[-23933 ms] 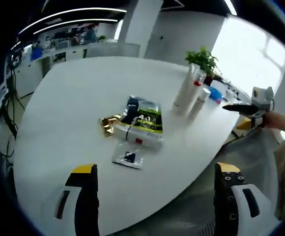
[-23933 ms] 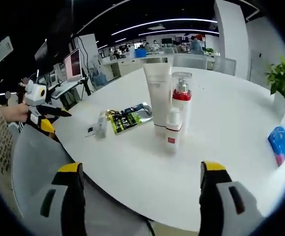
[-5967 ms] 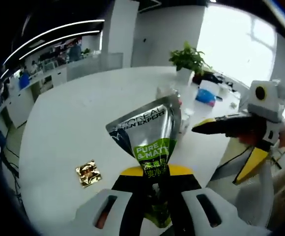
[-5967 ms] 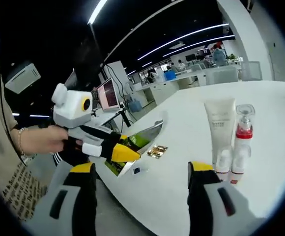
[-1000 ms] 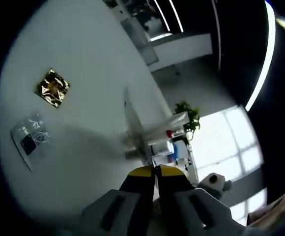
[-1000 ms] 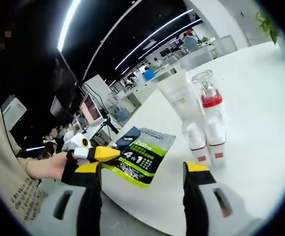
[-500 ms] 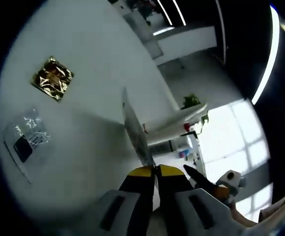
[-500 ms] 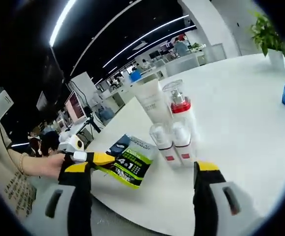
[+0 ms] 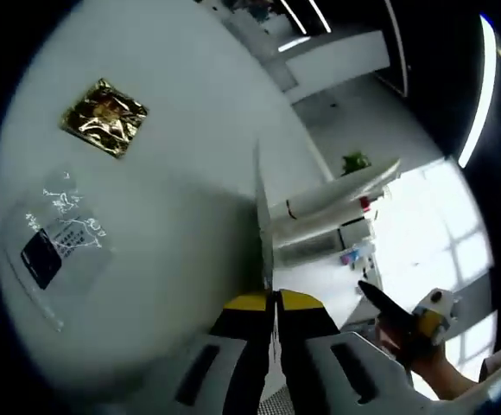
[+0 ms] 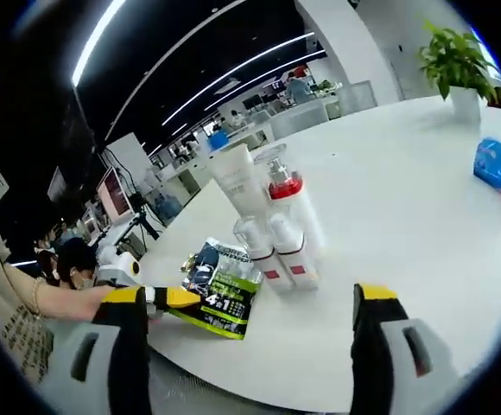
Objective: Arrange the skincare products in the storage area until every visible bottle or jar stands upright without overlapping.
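1. Left gripper (image 9: 274, 298) clenched on the pouch (image 10: 220, 298), gripped at its bottom edge. Pouch held upright beside the table (image 10: 423, 225) rim, at 9 o'clock of the standing bottles (image 10: 281, 233), near but apart.
2. Long axis of pouch runs up and away from the left jaws; left hand plainly the nearer.
3. Right gripper (image 10: 255, 346) released, holding nothing, bottles at 12 o'clock.
4. Left gripper view presents pouch edge-on, plus gold sachet (image 9: 104, 118) and clear sachet (image 9: 56, 251); right gripper view presents the printed face.

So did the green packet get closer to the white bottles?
Yes. The green packet sits closer beside the small white bottles, clamped in the left gripper.
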A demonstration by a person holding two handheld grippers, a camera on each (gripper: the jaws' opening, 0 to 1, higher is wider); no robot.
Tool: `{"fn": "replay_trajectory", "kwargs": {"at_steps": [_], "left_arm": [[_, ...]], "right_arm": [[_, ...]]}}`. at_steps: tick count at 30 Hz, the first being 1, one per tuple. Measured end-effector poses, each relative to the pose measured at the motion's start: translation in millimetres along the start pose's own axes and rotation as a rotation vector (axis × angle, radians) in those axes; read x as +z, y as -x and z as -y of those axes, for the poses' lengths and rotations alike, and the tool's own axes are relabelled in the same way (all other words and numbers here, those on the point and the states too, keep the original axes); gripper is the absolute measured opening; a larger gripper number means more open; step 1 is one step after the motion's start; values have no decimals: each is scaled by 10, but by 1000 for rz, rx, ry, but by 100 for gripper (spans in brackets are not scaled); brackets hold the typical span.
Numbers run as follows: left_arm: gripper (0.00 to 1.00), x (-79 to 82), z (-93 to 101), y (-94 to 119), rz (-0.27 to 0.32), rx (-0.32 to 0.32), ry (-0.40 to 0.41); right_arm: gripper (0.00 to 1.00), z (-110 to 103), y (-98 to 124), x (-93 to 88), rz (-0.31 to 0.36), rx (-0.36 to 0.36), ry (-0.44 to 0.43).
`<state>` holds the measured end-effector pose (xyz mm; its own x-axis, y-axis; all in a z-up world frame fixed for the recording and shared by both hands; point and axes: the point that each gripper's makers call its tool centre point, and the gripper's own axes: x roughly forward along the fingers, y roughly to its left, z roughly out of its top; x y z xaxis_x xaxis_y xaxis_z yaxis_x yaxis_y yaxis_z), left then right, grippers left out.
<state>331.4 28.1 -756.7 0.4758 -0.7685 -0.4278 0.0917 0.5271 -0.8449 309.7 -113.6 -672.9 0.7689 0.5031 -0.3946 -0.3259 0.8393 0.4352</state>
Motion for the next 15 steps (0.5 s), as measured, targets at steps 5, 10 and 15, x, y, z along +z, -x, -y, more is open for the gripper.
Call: {"fn": "replay_trajectory", "kwargs": {"at_steps": [5,10,15], "left_arm": [[0,-18,-91,-18,-9,47,-49],[1,-19,-159,-23,-8,86,-97],[4,-7,-174,-19,-14,114,-183]], "right_arm": [[99,-4,-10,-39,-12,-2,1],[99,11,-11,-37,-10,-10,2],[99,6,-15,-42,-15,-8,6]]}}
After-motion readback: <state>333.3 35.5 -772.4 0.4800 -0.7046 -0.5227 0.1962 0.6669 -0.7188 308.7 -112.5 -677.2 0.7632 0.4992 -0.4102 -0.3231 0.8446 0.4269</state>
